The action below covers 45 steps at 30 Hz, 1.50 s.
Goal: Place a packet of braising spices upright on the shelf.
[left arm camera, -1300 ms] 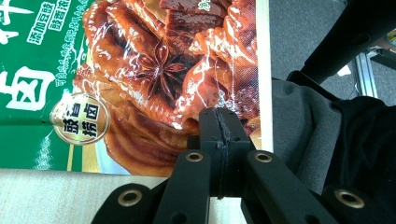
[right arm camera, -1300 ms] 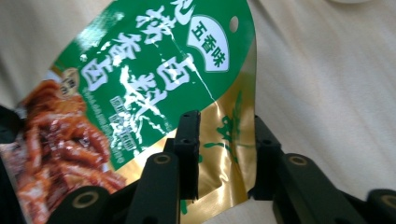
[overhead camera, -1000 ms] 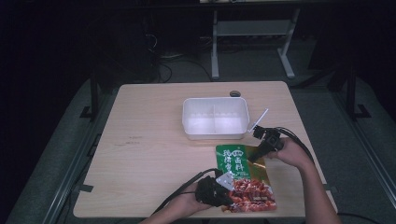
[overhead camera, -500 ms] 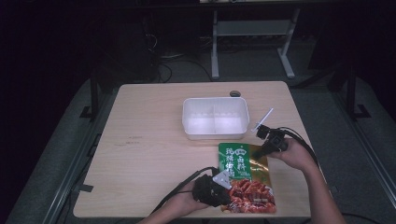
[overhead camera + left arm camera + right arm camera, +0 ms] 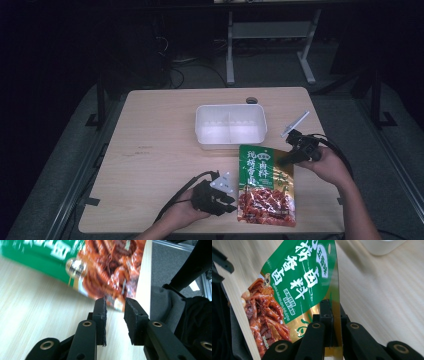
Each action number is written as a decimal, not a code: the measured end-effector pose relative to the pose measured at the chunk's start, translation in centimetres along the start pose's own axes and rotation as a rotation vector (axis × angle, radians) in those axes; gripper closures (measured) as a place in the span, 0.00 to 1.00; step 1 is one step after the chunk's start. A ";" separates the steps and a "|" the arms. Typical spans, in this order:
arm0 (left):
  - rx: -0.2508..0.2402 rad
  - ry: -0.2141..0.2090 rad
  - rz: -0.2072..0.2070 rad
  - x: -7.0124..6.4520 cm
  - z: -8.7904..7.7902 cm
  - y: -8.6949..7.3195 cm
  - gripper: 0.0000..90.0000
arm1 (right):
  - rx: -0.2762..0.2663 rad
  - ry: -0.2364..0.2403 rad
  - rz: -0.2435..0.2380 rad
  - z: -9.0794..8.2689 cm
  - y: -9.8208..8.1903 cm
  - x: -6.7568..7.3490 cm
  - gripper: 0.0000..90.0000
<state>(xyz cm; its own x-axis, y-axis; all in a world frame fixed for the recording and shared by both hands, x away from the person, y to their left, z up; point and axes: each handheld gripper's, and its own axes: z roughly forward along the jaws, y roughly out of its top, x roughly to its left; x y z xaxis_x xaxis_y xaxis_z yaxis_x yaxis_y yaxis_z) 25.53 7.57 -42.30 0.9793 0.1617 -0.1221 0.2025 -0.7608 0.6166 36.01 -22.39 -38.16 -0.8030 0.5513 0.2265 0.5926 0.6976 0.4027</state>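
High view overlooks table (image 5: pixel 160 150), both gripper views close on pouch (image 5: pixel 265 185)

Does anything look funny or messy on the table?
Nothing spilled or broken. The green and red snack packet lies near the table's front edge, its side pinched in the right claw. The white plastic tub sits straight.

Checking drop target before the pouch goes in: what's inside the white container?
The white container looks empty in the high view: bare white floor, a low divider splitting it into two compartments. Its near wall hides a strip of floor. The green spice pouch lies outside, in front of it.
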 end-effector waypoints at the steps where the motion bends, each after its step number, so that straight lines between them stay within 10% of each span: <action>1: -0.003 0.001 -0.005 0.1 -0.3 -0.3 0.79 | 0.000 0.000 0.000 0.0 0.0 0.0 0.99; 27: -0.028 0.118 -0.142 2.7 -3.7 -6.5 0.56 | -0.114 -0.068 -0.022 -5.3 0.2 2.7 0.99; 45: -0.060 0.159 -0.165 2.9 -4.8 -7.2 0.49 | -0.182 -0.055 -0.039 -8.2 -0.3 4.1 0.99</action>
<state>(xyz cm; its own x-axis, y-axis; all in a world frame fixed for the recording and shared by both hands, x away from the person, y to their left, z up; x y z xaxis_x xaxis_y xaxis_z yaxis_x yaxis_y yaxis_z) 26.90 16.55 -43.41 0.9186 0.3813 -0.1035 0.3540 -0.6779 0.6443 32.02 -24.08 -30.13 -0.8174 0.5531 0.1612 0.5359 0.6274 0.5649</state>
